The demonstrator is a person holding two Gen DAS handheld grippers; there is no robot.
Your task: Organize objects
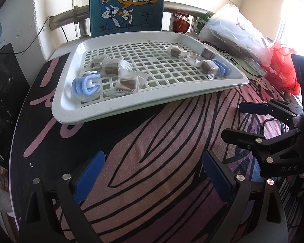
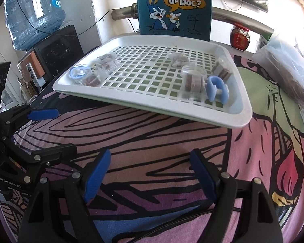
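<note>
Nearest, the left gripper (image 1: 152, 174) and the right gripper (image 2: 150, 172) hover side by side over the pink patterned cloth (image 1: 152, 137) — both with jaws spread wide and nothing between the blue pads. Beyond them lies the white slotted tray (image 1: 119, 109). On it sit wrapped brown cubes (image 1: 127, 83) in two loose groups, with a blue clip (image 1: 85, 85) at the left end and a second blue clip (image 2: 214, 89) at the right. Behind the tray stands a cartoon rabbit box (image 1: 127, 6).
</note>
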